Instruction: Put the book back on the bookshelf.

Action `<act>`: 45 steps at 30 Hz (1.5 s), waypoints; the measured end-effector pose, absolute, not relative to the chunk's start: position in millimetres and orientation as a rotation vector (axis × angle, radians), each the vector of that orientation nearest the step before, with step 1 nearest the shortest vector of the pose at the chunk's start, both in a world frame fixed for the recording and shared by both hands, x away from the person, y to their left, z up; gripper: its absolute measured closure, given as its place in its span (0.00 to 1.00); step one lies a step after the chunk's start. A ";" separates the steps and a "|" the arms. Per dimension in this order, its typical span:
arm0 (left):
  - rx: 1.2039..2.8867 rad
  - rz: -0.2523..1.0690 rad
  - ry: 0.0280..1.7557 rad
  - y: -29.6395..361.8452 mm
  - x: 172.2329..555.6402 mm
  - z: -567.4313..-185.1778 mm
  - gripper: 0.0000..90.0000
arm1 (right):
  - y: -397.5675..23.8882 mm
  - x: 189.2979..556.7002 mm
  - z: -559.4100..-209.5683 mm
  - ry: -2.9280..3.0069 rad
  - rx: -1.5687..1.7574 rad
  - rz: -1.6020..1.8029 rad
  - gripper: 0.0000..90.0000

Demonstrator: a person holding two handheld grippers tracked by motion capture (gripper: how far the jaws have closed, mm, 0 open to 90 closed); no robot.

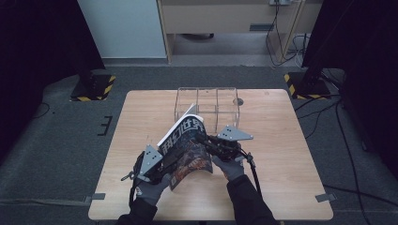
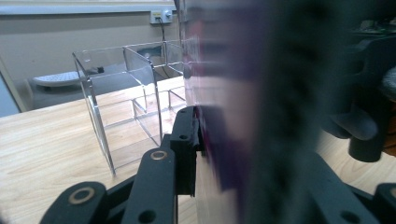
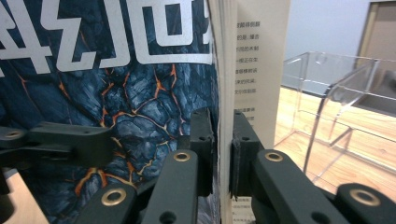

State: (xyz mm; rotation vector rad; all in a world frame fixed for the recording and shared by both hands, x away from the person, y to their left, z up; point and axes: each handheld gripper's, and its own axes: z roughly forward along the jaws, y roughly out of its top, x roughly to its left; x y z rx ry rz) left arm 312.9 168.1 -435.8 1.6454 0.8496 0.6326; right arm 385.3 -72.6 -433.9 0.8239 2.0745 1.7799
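From the high view I see my two hand-held grippers holding a magazine point(image 1: 184, 145) up off the worktop point(image 1: 281, 154), just in front of a clear plastic organizer point(image 1: 209, 107); the left hand-held gripper point(image 1: 162, 164) is at its lower edge, the right hand-held gripper point(image 1: 209, 143) at its right edge.

In the left gripper view the magazine point(image 2: 224, 116) stands between my jaws, blurred; I cannot tell whether they press on it; the organizer point(image 2: 126, 93) sits beyond.

In the right gripper view my jaws are clamped on the magazine's point(image 3: 116, 93) page edges; the organizer point(image 3: 336, 107) is to the right.
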 end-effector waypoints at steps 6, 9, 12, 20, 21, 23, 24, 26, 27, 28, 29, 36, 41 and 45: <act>1.620 0.682 0.911 161.6 316.1 -436.8 0.75 | -75.9 382.0 -434.7 2.070 0.818 1.794 0.93; 1.614 0.690 0.932 161.2 316.3 -436.5 0.77 | -75.3 382.1 -434.9 2.066 0.823 1.796 0.93; 1.611 0.698 0.942 160.8 315.0 -435.8 0.81 | -74.9 382.6 -435.6 2.059 0.833 1.801 0.92; 1.621 0.696 0.973 161.3 316.2 -427.8 0.90 | -75.3 383.0 -436.0 2.047 0.870 1.796 0.86; 1.621 0.690 0.978 161.4 316.8 -427.2 0.90 | -75.2 383.1 -436.0 2.047 0.870 1.793 0.85; 1.626 0.687 0.976 161.3 317.5 -426.5 0.90 | -74.4 383.7 -435.9 2.041 0.880 1.776 0.83; 1.628 0.684 0.976 161.2 317.8 -426.0 0.90 | -74.3 384.1 -435.8 2.040 0.885 1.776 0.82; 1.636 0.680 0.976 161.7 318.2 -424.6 0.91 | -74.5 385.0 -436.2 2.036 0.896 1.774 0.79; 1.634 0.677 0.976 161.7 318.4 -424.3 0.91 | -74.7 385.4 -436.2 2.035 0.900 1.773 0.77; 1.640 0.675 0.973 162.1 318.7 -423.5 0.91 | -75.0 385.7 -436.3 2.036 0.905 1.775 0.76; 1.640 0.671 0.973 162.4 318.8 -422.9 0.91 | -75.6 386.3 -436.3 2.033 0.914 1.775 0.73; 1.639 0.641 0.965 164.0 317.6 -414.1 0.91 | -84.7 387.8 -432.9 1.983 0.942 1.761 0.61; 1.615 0.629 0.982 169.9 317.8 -406.8 0.91 | -101.7 389.3 -428.7 1.940 1.000 1.752 0.56; 1.597 0.636 1.006 179.2 319.3 -404.2 0.91 | -115.1 390.7 -430.0 1.935 1.052 1.693 0.51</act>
